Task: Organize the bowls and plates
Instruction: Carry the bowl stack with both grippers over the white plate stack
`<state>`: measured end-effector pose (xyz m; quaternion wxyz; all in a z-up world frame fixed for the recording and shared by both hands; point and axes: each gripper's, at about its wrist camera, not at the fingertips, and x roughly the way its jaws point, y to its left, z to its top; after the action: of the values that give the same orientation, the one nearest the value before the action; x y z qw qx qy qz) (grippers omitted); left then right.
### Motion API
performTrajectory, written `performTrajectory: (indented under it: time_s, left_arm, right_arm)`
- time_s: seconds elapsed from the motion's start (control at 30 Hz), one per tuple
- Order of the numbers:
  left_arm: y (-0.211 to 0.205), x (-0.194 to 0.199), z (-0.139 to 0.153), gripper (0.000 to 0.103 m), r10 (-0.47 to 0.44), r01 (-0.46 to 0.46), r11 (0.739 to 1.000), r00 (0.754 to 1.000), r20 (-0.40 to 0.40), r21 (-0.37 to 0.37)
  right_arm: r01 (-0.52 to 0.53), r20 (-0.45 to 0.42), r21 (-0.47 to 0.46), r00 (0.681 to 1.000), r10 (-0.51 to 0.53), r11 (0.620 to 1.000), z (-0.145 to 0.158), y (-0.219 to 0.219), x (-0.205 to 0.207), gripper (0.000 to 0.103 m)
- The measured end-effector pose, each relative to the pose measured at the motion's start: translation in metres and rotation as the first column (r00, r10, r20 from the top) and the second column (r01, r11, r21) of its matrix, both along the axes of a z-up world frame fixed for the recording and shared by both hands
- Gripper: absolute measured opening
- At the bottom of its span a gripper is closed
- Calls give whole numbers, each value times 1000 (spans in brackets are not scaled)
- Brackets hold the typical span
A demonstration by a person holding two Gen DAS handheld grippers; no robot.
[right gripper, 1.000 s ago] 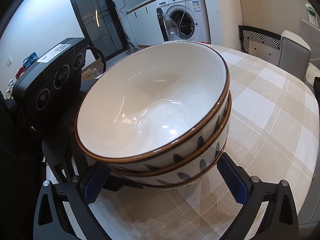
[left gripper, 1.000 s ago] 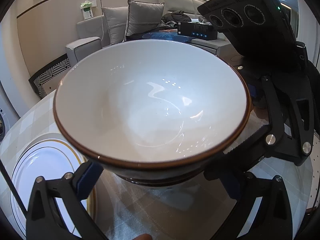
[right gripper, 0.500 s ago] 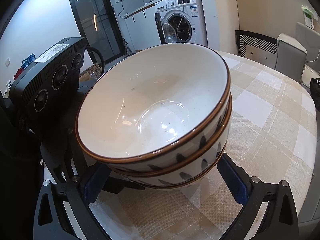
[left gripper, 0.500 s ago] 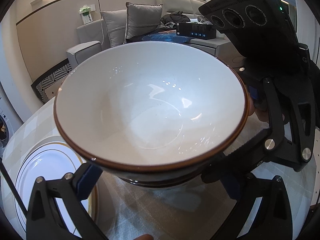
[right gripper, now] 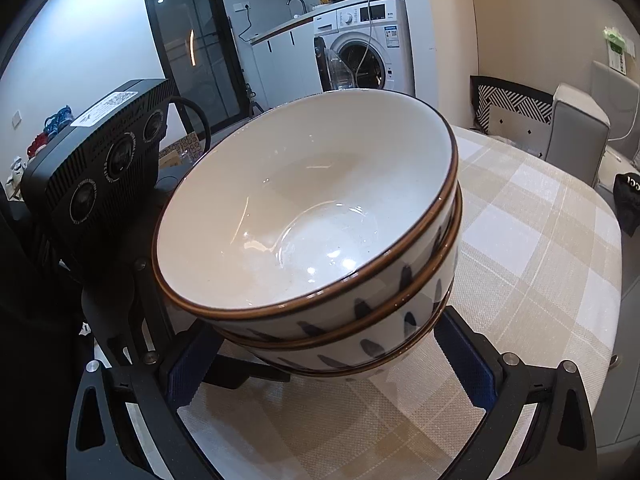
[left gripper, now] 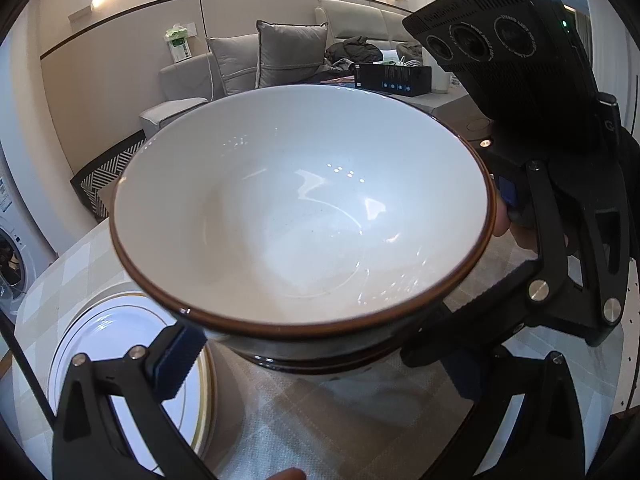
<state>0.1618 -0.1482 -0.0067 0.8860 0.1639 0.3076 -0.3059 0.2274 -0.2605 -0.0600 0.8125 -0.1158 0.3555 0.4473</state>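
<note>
white brown-rimmed bowls (right gripper: 304,216) nested, seemingly three, tilted; gold-rimmed plate (left gripper: 116,344) flat beside them.

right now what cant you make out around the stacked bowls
- Left wrist view: the bowl stack hides the lower bowls and the right finger's contact.
- Right wrist view: the stack hides the plate.
- Both views: whether the stack's foot touches the tablecloth.

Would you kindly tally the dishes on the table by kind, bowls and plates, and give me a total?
Bowls: 3, nested in one stack, going by the three brown rims in the right wrist view.
Plates: 1, a white gold-rimmed plate on the checked tablecloth beside the stack.
Total: 4 dishes.
</note>
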Motion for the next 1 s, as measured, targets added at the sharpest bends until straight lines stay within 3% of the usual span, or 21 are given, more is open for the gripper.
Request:
performTrajectory:
  time_s: [0.47, 1.0]
  left_arm:
    - [28, -14, 21, 103, 28, -27, 1000, 998, 55, -16]
    - [84, -21, 23, 103, 155, -153, 988, 984, 87, -30]
  right_arm:
    - [-26, 62, 8, 998, 26, 1000, 29, 30, -21, 103]
    - [-124, 105, 13, 987, 122, 992, 42, 93, -19, 103]
